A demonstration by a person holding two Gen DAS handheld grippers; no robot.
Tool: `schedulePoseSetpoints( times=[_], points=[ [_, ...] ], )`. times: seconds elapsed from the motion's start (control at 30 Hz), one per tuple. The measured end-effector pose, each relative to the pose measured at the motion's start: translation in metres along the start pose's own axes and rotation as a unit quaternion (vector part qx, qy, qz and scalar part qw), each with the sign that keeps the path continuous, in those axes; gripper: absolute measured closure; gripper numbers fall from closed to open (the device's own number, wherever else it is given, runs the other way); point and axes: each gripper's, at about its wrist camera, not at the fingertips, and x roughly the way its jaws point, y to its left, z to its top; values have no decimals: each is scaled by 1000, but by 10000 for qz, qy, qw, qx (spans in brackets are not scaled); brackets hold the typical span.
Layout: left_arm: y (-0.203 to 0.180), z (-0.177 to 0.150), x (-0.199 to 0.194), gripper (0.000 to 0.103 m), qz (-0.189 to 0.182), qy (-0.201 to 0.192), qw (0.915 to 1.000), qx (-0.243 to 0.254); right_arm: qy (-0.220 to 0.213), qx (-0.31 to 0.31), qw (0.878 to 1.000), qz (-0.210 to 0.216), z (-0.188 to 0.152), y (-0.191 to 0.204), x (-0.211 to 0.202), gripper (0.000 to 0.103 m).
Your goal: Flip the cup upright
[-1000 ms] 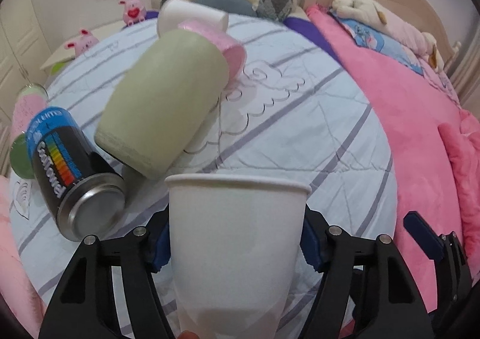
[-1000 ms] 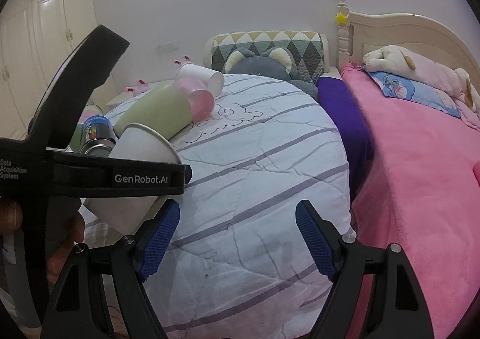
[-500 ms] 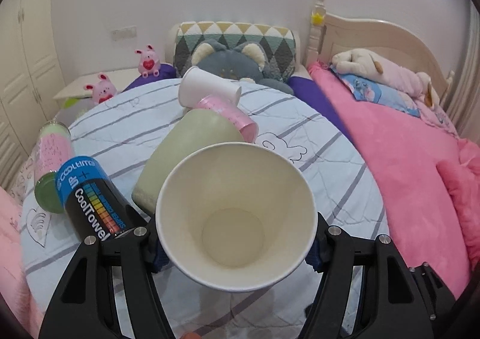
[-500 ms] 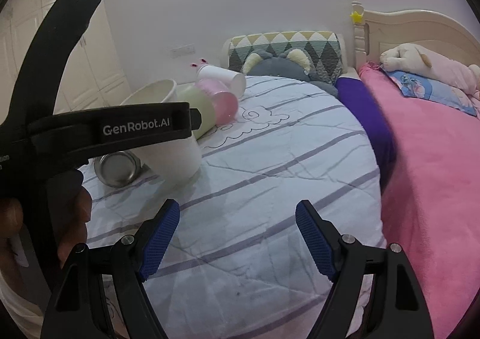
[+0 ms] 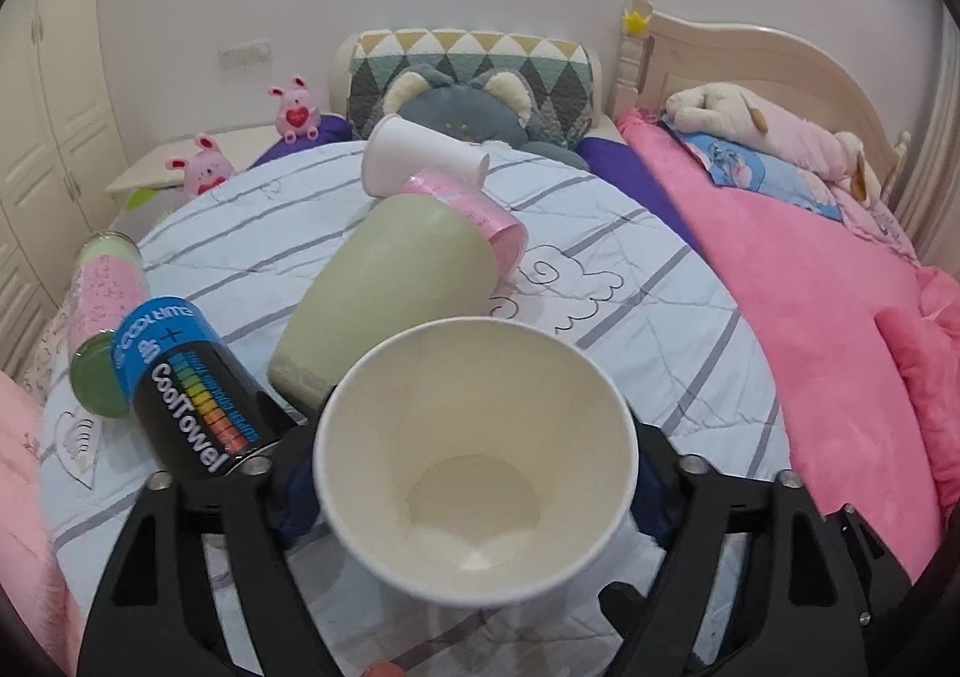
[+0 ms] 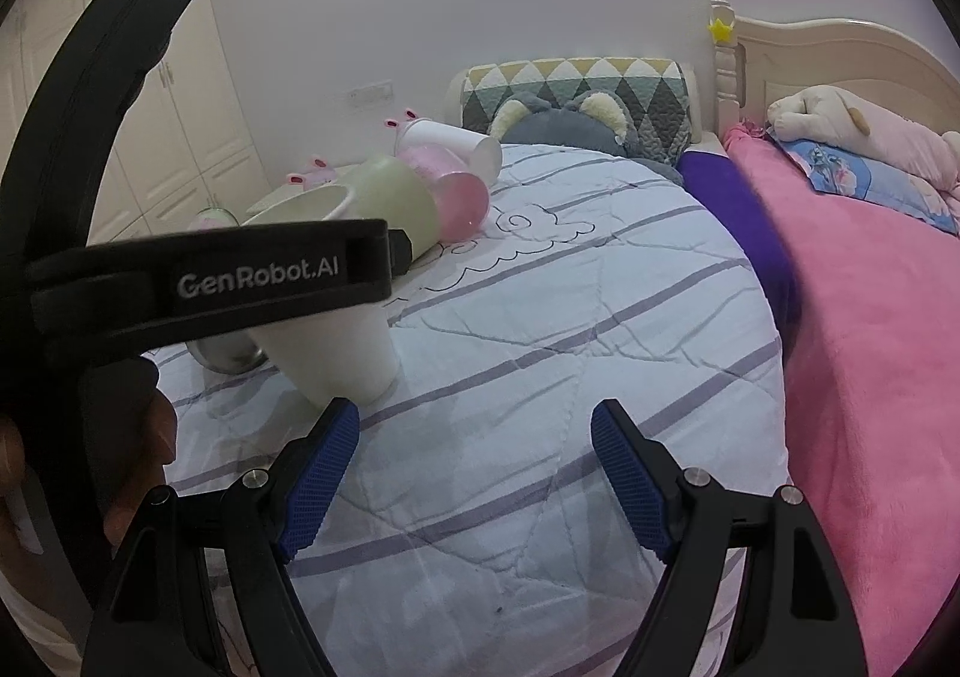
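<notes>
My left gripper (image 5: 474, 491) is shut on a white paper cup (image 5: 474, 461). The cup's mouth faces up toward the camera and I see its inside bottom. In the right wrist view the same cup (image 6: 336, 353) stands nearly upright with its base on or just above the striped bedspread (image 6: 540, 329), held by the left gripper's black body (image 6: 204, 281). My right gripper (image 6: 474, 467) is open and empty, low over the bedspread to the right of the cup.
A green cup (image 5: 390, 293), a pink cup (image 5: 474, 209) and another white paper cup (image 5: 420, 161) lie on their sides behind. A black CoolTowel can (image 5: 186, 389) and a pink-green tube (image 5: 105, 305) lie to the left. A pink blanket (image 5: 840, 305) covers the right side.
The left gripper has tilted the white cup from lying with its side toward the camera to mouth up, then lowered it toward the bedspread. The right gripper stayed open.
</notes>
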Motion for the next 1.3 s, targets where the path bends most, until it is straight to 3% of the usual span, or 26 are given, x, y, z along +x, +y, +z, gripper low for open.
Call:
schedulePoseSetpoints(
  times=[0.2,0.63,0.9,1.3],
  points=[
    [-1,-4,-16,7,112,-216,9994,239,-43,-1,10000,-47,3,5,-3,22],
    [19,-10,-58,3,36,-589,9979,248,-265,31,9996,-131,8,24,-25,22],
    [46,-18,-95,3,-13,-835,9963,178,-470,-66,9985,-266,14,44,-44,22],
    [108,-30,-157,0,344,-1324,9905,110,-1043,-303,9914,-732,27,76,-87,18]
  ],
)
